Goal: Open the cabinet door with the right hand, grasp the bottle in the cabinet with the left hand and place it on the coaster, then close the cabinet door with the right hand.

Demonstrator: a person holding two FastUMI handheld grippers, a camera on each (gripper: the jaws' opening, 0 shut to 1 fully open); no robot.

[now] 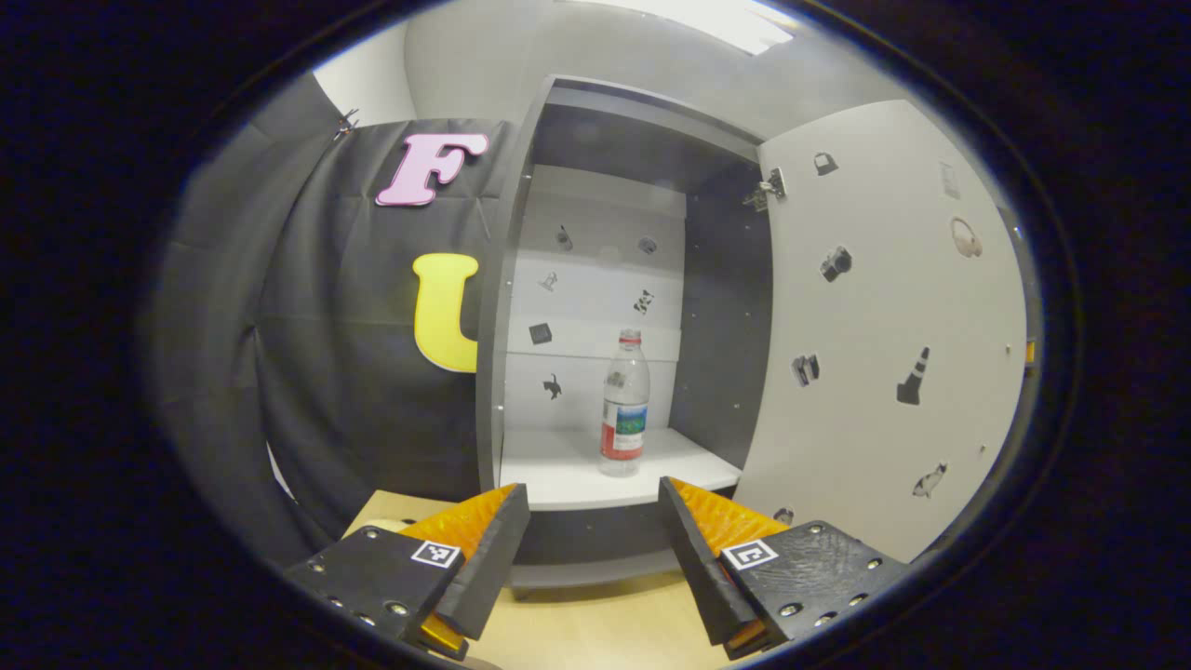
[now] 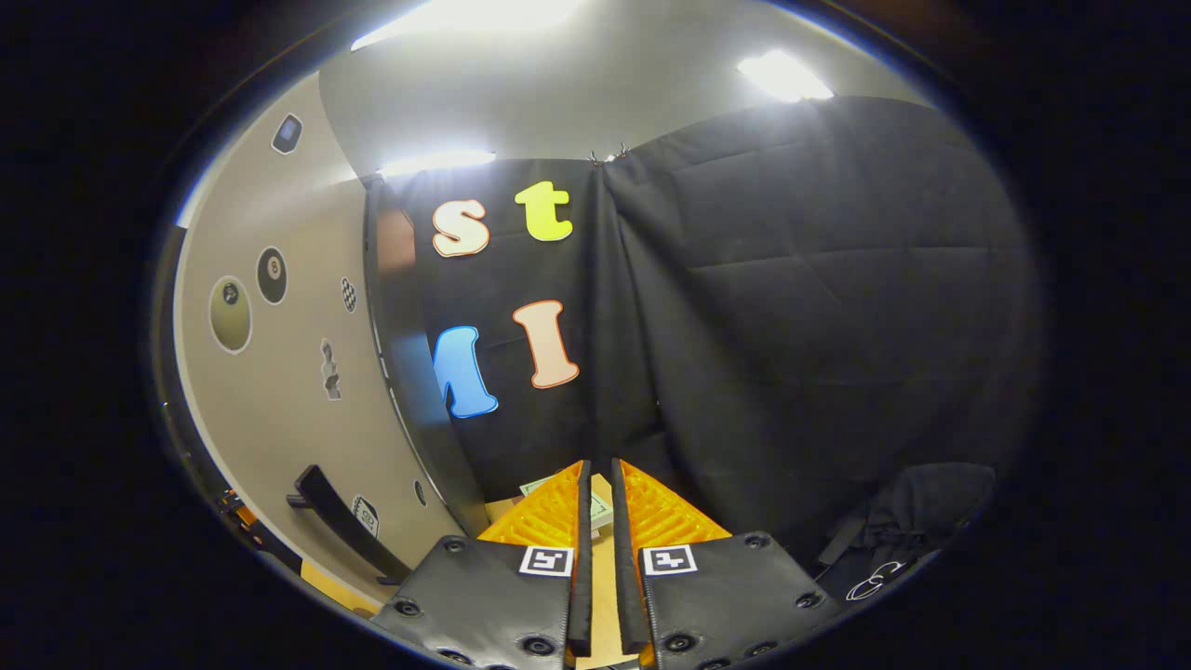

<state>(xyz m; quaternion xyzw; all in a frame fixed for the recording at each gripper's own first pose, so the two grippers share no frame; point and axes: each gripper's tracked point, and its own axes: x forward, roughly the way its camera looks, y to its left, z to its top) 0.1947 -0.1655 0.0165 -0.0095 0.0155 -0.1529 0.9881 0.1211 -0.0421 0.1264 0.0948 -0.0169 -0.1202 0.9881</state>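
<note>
Bottle [image 1: 625,402] upright on the white shelf [image 1: 568,470] of the open cabinet [image 1: 521,279], door [image 1: 884,335] swung right. Left gripper [image 1: 594,507] spread wide, near, short of it. Right gripper [image 2: 596,502] nearly closed, empty, beside the door handle [image 2: 344,526]. Coaster partly hidden, barely discernible.

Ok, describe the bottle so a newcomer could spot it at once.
Find the tall cabinet whose door is swung open. On its white shelf stands the bottle, upright and alone. It is clear plastic with a red cap and a red, blue and green label, unlike the flat stickers behind it.
</note>
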